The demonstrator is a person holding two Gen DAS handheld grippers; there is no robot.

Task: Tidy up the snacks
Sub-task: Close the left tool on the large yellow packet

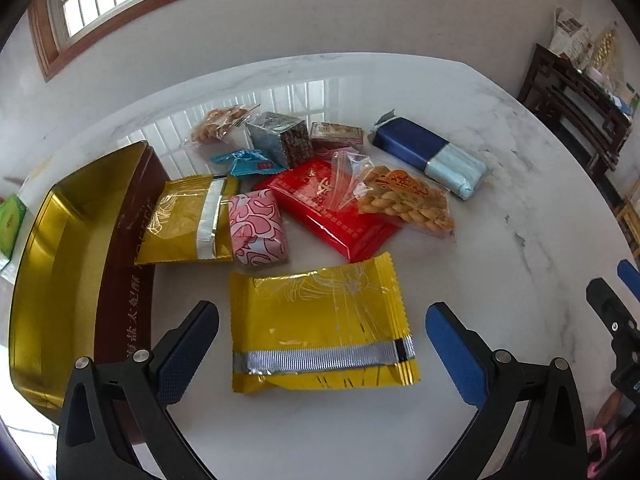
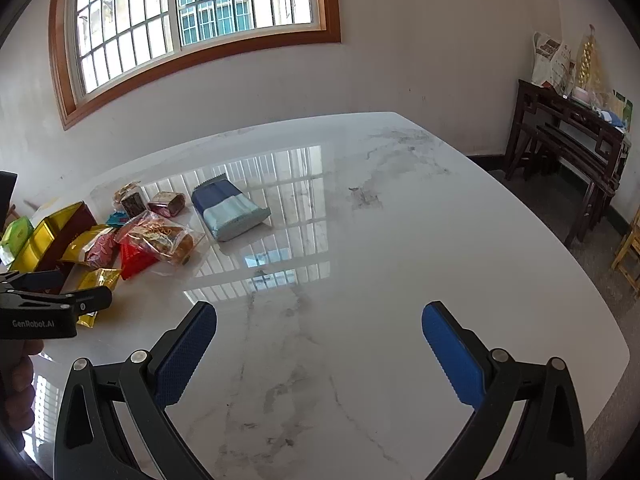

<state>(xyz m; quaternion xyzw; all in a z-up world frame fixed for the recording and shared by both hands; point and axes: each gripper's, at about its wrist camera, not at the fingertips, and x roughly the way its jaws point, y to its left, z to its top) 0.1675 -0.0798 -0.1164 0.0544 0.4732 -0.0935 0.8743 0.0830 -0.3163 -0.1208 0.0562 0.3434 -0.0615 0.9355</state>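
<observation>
My left gripper point(image 1: 322, 324) is open, its jaws on either side of a yellow snack packet point(image 1: 320, 324) lying flat on the white marble table point(image 1: 460, 280). Behind it lie a second gold packet point(image 1: 186, 220), a pink patterned packet point(image 1: 256, 228), a red packet point(image 1: 328, 208), a bag of twisted pastries point(image 1: 404, 200), a blue and pale-blue pack point(image 1: 432, 156) and several small snacks. An open gold-lined tin box point(image 1: 60, 280) stands at the left. My right gripper point(image 2: 320, 344) is open and empty over bare table, right of the pile point(image 2: 152, 236).
A green box point(image 1: 10, 220) lies left of the tin. A dark wooden side table point(image 2: 572, 140) with bags stands by the right wall. A wooden chair point(image 2: 630, 256) is at the far right. The left gripper shows in the right wrist view point(image 2: 52, 304).
</observation>
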